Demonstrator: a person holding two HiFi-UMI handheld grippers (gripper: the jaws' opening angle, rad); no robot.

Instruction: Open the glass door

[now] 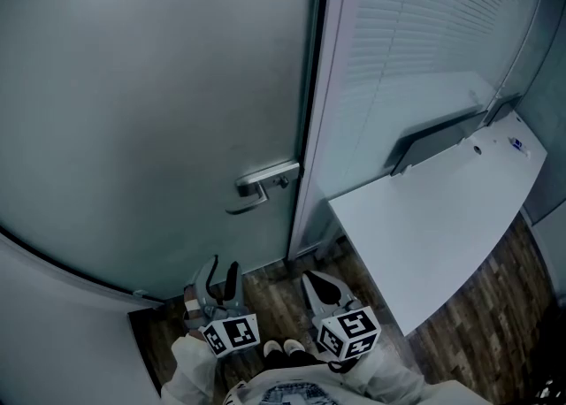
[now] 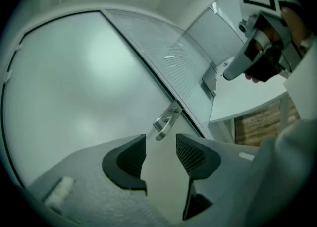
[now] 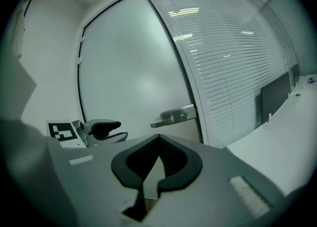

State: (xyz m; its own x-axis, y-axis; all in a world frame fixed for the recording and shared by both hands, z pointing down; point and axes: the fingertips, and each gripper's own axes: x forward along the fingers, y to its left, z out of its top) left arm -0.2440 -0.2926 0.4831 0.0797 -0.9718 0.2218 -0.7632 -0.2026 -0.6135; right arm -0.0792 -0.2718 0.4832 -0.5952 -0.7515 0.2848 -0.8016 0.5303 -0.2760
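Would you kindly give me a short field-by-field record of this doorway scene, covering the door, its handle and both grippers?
door: frosted glass door, looks closed
handle: lever handle at the door's right edge, untouched
left: left gripper, jaws apart, empty, pointing toward the handle, short of it
right: right gripper, jaws together, empty
surroundings: white desk at right, blinds above it, wood floor
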